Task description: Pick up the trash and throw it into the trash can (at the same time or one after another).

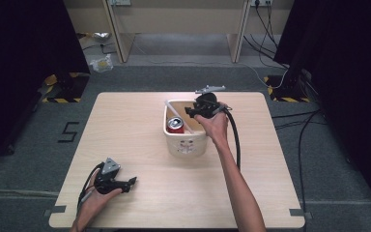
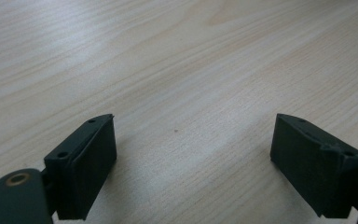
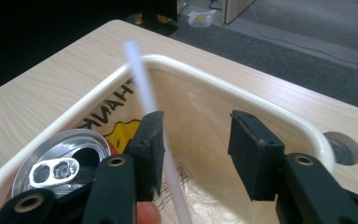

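Note:
A cream plastic basket stands mid-table with a red drink can upright in its left part. In the right gripper view the can's opened silver top sits low at the left. A white straw slants up over the basket's rim. It passes close along the inner face of the left jaw of my right gripper, whose jaws stand apart over the basket and do not pinch it. Above the bare wood at the table's near left, my left gripper is open and holds nothing.
The light wooden table has a round cable hole just beyond the basket. Grey carpet, cables and desk legs lie past the far edge. Black curtains hang at both sides.

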A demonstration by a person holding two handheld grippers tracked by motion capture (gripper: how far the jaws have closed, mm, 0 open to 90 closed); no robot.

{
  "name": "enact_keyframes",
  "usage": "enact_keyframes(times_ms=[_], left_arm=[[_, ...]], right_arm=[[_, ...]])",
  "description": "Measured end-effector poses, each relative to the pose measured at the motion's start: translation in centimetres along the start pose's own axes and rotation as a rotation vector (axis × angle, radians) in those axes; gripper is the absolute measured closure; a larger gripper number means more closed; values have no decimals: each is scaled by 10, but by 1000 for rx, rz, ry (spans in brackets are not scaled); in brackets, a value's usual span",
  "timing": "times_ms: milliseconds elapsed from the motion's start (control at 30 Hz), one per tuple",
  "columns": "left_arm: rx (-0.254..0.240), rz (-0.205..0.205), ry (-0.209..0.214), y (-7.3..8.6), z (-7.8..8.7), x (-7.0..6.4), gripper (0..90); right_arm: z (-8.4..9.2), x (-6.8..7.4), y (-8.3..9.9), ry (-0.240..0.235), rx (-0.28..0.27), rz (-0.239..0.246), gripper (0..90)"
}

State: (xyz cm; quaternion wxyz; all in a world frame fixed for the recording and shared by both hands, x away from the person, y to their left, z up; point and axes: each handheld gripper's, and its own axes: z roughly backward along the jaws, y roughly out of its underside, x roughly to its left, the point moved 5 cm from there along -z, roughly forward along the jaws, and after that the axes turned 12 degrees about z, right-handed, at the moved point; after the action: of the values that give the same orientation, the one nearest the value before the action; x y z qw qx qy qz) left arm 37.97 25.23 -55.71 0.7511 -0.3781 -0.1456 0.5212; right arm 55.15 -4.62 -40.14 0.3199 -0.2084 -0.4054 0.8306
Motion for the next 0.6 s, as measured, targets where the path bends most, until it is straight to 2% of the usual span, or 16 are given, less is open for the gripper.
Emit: enact_keyframes(times_ms=[167,267,400,600], left_arm=[[0,0,0,0,0,0,134],[0,0,0,0,0,0,134],[0,0,0,0,0,0,134],[-1,-1,0,0,0,0,134]], right_arm=[[8,-6,0,18,-28,-9,465],[14,-9,1,26,-27,-5,415],[26,-14,1,50,-48,-14,351],[39,-25,7,92,-51,-37,280]])
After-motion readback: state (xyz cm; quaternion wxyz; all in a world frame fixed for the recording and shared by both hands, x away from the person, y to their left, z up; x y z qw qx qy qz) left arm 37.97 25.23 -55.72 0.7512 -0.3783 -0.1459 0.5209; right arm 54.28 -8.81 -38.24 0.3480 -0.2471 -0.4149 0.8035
